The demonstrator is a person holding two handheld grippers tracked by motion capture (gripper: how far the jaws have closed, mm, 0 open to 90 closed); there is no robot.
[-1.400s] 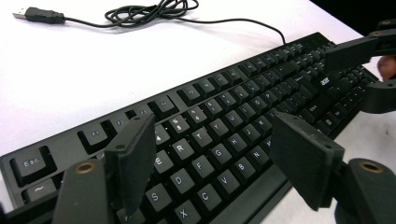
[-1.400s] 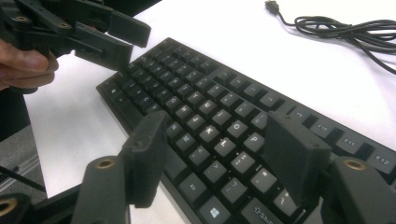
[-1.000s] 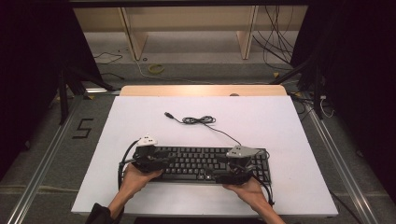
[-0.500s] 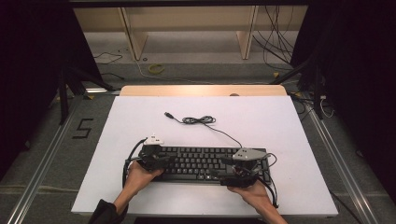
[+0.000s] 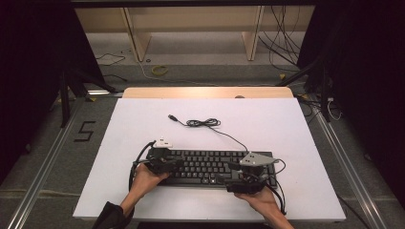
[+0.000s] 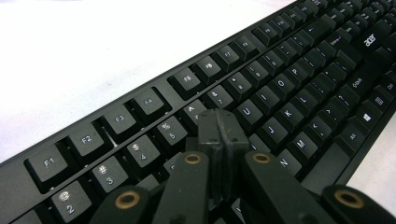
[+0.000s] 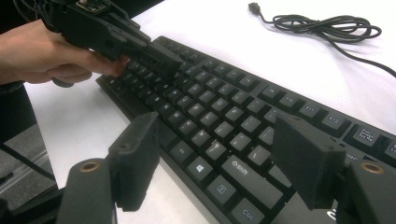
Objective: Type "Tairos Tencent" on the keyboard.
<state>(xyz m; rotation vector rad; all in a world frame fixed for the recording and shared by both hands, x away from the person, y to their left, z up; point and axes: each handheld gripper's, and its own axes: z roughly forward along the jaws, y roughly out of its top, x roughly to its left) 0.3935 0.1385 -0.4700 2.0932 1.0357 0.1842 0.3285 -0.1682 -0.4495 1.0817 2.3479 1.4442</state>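
High view: a black keyboard (image 5: 210, 167) is seen lying near the front edge of the white surface (image 5: 286, 124), its cable (image 5: 205, 123) coiled loosely just behind it, plug free. The left gripper (image 5: 175, 163) is laid over the keyboard's left end, the right gripper (image 5: 234, 177) over its right front. The step in hand is judged to be key pressing with the left gripper's closed tip. Left gripper view: the jaws have just been closing and are seen pressed together with nothing between them; the joined tip (image 6: 219, 128) is poised over the number and letter rows, near the 6 and Y keys; whether a key is actually touched cannot be told. Right gripper view: the right gripper (image 7: 219, 163) is seen with jaws spread wide, nothing held, hanging above the bottom row by the front edge. The next move is judged to call for a small, straight dip onto one key, neighbours left alone
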